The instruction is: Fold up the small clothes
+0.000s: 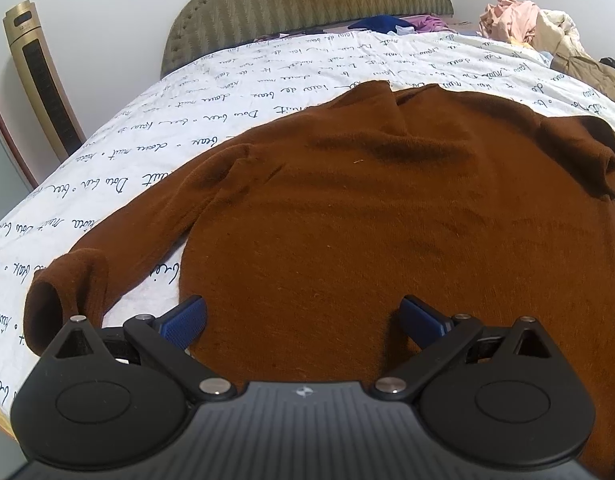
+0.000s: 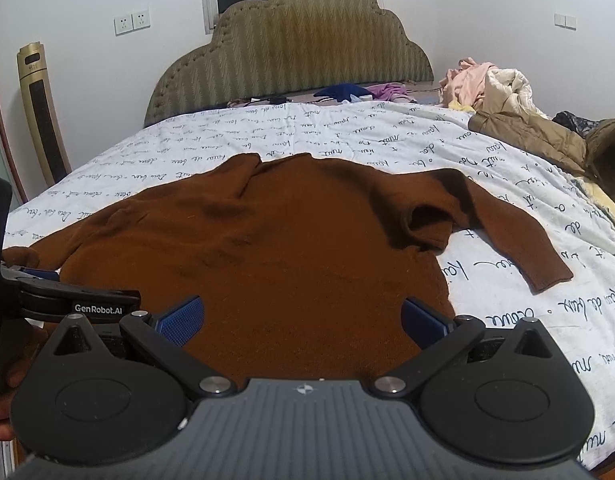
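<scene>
Sweater (image 1: pixel 347 208), brown knit, lies spread flat across the script-print bedsheet (image 1: pixel 235 80), filling frame centre. Left gripper (image 1: pixel 303 320) fingers spread wide over the hem, holding nothing. Right gripper (image 2: pixel 303 320) likewise wide apart, empty. Right view alone shows the right sleeve (image 2: pixel 507 236) stretched toward frame right and the headboard (image 2: pixel 287 48) in full.
</scene>
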Action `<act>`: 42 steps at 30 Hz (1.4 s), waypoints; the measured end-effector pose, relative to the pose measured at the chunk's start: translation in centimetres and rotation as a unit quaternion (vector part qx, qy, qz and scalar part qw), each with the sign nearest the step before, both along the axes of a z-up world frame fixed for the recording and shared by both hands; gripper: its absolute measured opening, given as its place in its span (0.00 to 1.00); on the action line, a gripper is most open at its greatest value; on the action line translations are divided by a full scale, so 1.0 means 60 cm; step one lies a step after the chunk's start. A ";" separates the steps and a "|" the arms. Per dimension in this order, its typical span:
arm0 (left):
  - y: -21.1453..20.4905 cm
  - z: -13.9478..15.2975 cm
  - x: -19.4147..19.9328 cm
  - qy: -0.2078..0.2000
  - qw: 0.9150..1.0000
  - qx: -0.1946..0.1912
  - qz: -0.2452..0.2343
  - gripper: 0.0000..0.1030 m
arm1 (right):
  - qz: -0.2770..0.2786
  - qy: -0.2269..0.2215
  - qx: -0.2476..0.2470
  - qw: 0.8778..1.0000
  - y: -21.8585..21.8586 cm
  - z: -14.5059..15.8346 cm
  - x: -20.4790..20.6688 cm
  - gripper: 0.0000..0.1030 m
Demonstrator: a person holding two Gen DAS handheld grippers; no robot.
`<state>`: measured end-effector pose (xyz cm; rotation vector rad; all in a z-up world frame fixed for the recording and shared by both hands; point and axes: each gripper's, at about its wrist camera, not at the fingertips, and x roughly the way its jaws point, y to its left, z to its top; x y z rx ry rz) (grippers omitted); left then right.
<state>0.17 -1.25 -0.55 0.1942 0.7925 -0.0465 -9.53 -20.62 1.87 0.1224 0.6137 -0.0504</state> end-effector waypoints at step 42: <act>-0.033 -0.003 -0.013 -0.013 0.999 0.003 -0.045 1.00 | -0.120 0.069 -0.100 0.985 -0.308 -0.081 0.095 0.26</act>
